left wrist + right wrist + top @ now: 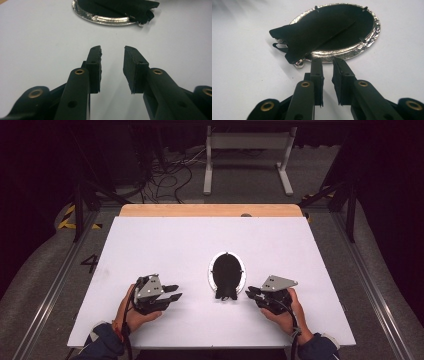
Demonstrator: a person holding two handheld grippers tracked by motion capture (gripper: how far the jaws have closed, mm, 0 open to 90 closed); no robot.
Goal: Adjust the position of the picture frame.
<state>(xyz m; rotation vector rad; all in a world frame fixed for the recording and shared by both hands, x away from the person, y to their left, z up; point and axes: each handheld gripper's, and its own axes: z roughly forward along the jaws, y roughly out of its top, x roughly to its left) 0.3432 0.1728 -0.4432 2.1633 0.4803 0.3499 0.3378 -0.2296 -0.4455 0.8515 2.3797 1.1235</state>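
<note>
Silver-rimmed oval frame (352, 51) with a loose black backing (312, 32) lies mid-worktop (165, 245), nearer the front edge. Right gripper (327, 63) hovers at its rim, left gripper (112, 53) near; both gape empty. A glancing pinch might skid the frame away.

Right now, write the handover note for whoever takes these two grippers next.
Left gripper: open, holding nothing, resting on the white table to the left of the oval frame, jaws pointing toward it, apart from it.
Right gripper: open, narrow gap, holding nothing, tips close to the frame's silver rim.
The frame lies flat, back side up, near the middle of the table; its black stand flap lies across the back.
Done: nothing gripped yet.
Left: probably take hold of the frame or flap.
</note>
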